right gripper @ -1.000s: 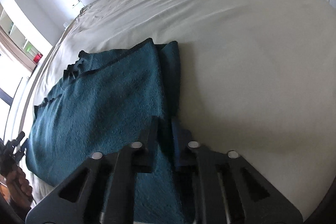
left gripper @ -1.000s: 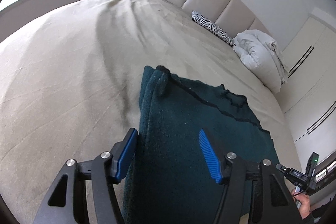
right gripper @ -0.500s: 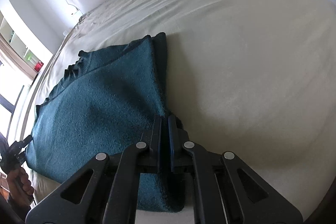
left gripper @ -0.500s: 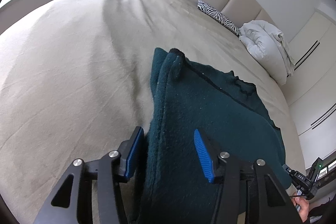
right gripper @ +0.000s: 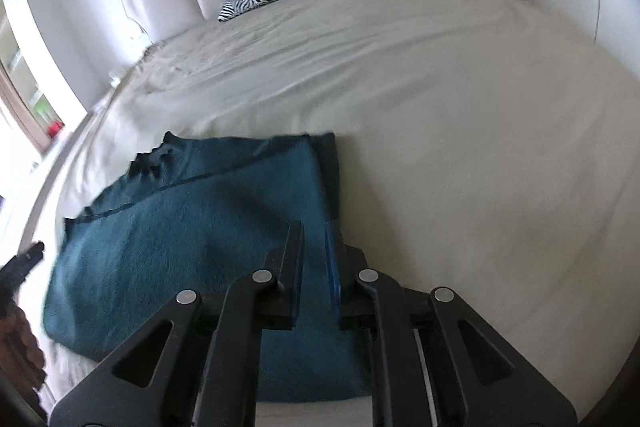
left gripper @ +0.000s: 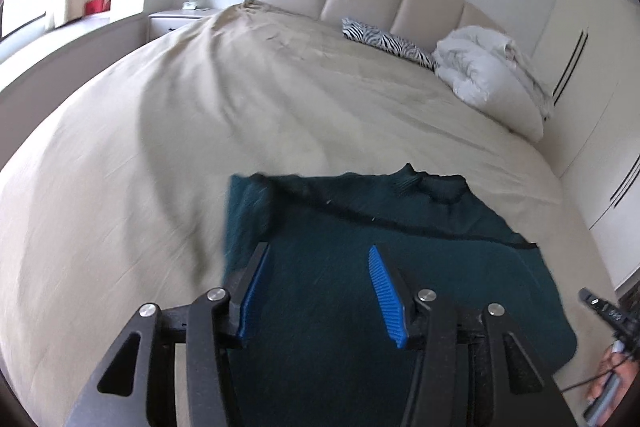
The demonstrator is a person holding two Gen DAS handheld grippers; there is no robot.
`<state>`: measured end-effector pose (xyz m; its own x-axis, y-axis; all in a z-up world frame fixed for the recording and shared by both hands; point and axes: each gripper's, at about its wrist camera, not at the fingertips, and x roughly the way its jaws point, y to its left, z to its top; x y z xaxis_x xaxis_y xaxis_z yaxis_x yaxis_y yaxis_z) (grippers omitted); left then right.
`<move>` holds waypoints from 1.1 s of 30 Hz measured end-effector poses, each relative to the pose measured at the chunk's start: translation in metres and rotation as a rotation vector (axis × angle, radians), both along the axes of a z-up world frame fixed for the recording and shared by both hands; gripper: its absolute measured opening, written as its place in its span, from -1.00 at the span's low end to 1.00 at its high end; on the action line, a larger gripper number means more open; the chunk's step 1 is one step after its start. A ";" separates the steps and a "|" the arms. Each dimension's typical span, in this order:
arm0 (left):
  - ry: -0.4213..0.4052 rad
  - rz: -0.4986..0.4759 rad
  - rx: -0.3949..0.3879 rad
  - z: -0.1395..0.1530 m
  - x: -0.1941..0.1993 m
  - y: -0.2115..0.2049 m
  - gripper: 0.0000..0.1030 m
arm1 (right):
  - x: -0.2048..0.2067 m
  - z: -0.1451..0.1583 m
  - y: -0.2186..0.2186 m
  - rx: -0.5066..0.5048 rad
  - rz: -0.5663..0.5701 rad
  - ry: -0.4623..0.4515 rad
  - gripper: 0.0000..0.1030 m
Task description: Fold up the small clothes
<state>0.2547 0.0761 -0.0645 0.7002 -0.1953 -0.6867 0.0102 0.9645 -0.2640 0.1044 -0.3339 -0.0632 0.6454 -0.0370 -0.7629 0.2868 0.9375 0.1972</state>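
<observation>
Teal sweater (left gripper: 360, 267) lies folded on the beige bed (left gripper: 200, 131), collar toward the headboard. We see our left claw (left gripper: 320, 291) spread open above it, and our right claw (right gripper: 314, 267) nearly closed, holding nothing.

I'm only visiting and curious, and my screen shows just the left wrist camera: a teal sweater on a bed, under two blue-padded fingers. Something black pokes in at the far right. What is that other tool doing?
Observer: That is the right gripper. Its jaws stand almost together at the right edge of the teal sweater, and teal fabric shows in the narrow gap. I cannot tell whether it truly pinches the fabric.
Operator: Is that side of the sweater folded?
Observer: It looks so. A darker strip of a second layer peeks out along that right edge, beside the top layer.
</observation>
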 end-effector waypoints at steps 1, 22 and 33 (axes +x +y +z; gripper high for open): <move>0.005 -0.004 0.010 -0.002 0.007 -0.005 0.02 | 0.004 0.005 0.005 -0.018 -0.006 -0.004 -0.79; 0.066 -0.014 0.065 -0.059 0.056 -0.009 0.14 | 0.135 -0.106 0.014 0.760 0.071 -0.014 -0.98; 0.082 -0.066 0.041 -0.030 -0.013 -0.021 0.15 | 0.072 -0.041 0.065 0.664 0.241 -0.051 -0.77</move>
